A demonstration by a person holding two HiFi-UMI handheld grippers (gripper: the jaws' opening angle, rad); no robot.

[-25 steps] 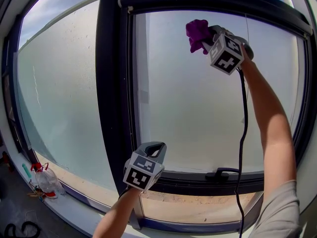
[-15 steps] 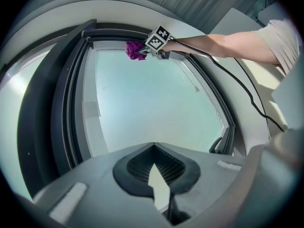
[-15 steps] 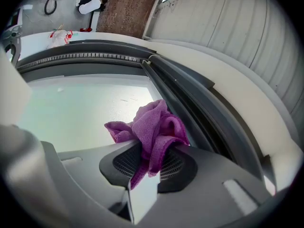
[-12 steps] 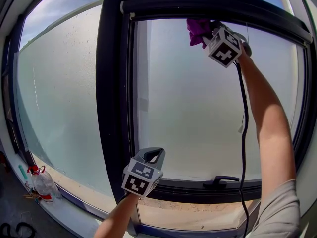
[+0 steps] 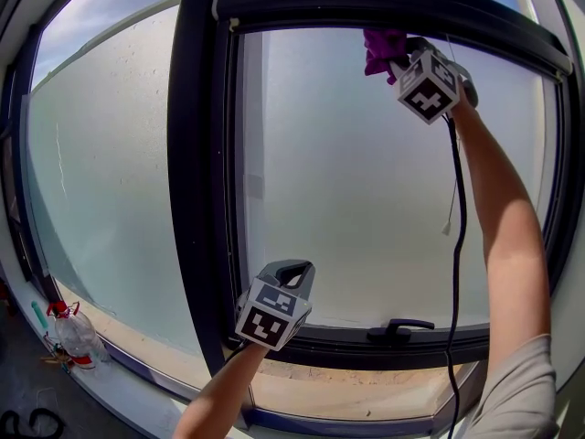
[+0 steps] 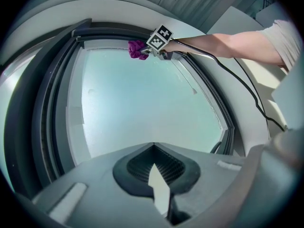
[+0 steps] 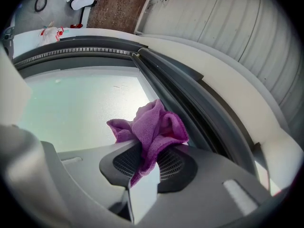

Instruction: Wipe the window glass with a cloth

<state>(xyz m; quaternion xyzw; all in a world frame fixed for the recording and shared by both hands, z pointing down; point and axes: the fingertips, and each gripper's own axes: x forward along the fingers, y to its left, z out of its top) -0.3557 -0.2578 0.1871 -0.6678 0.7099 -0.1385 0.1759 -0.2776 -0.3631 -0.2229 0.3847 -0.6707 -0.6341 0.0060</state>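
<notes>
A purple cloth (image 5: 382, 49) is pressed against the top of the window glass (image 5: 356, 190), just under the dark upper frame. My right gripper (image 5: 395, 58) is shut on the cloth (image 7: 151, 129), whose bunch sticks out past the jaws onto the pane (image 7: 80, 103). In the left gripper view the cloth (image 6: 137, 49) shows far up at the pane's top edge. My left gripper (image 5: 291, 273) hangs low near the bottom rail, shut with nothing in it (image 6: 154, 163). It is apart from the glass (image 6: 142, 103).
A thick dark mullion (image 5: 196, 172) splits the window, with a second pane (image 5: 101, 154) to its left. A black handle (image 5: 399, 327) sits on the bottom rail. A plastic bottle (image 5: 75, 332) stands on the sill at lower left. A black cable (image 5: 454, 245) hangs along the right arm.
My right gripper has carried the cloth up the glass to the top frame and then slightly right. The left gripper has stayed low, drifting a little right.
</notes>
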